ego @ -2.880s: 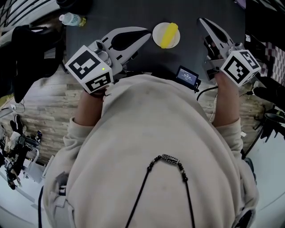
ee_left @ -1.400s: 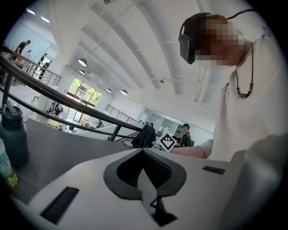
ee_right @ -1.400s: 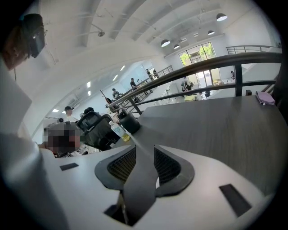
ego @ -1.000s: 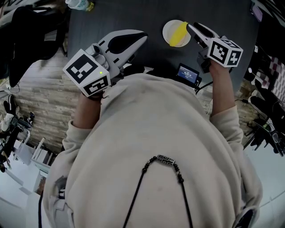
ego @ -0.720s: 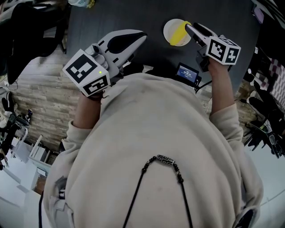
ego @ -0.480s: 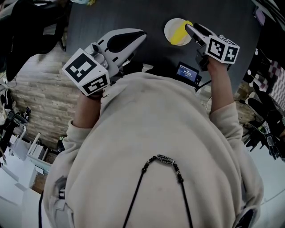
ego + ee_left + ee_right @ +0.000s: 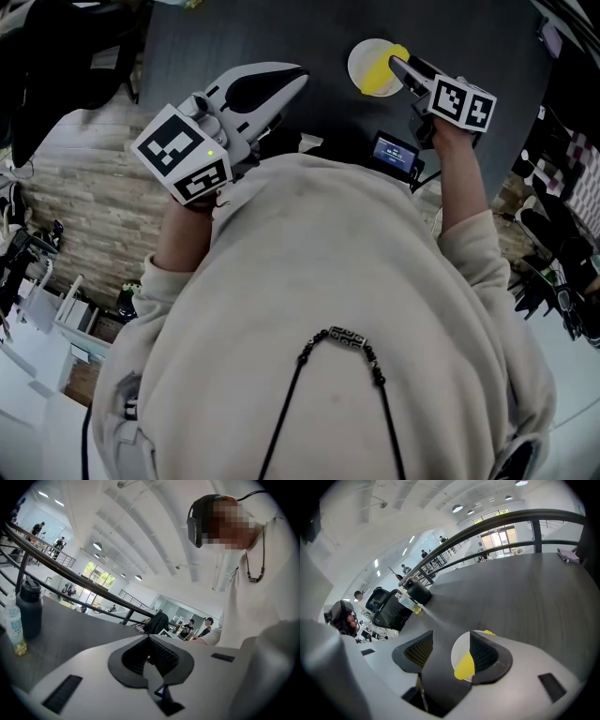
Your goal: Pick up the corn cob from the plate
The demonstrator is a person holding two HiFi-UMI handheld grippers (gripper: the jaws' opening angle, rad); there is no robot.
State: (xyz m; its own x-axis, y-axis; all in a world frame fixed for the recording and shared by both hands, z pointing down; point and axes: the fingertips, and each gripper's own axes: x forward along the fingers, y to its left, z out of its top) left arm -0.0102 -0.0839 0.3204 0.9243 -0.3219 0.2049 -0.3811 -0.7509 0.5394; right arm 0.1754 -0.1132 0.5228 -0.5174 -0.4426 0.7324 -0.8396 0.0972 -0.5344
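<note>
Right gripper view showed the right gripper (image 7: 449, 643), jaws spread and just opened wider, pinching nothing. Past them the corn cob (image 7: 465, 666) lay on the plate (image 7: 460, 649), its end showing in the gap. Approach seemed underway: next, straddle the cob and close. The left gripper (image 7: 150, 644) idled, pressed together.

Bare desk (image 7: 309, 28) surrounds the plate (image 7: 358, 58), so passage is open at its left and far sides. A small screen device (image 7: 394, 153) sits at the near edge; bottle (image 7: 408, 603) and flask (image 7: 419, 592) stand well apart.
</note>
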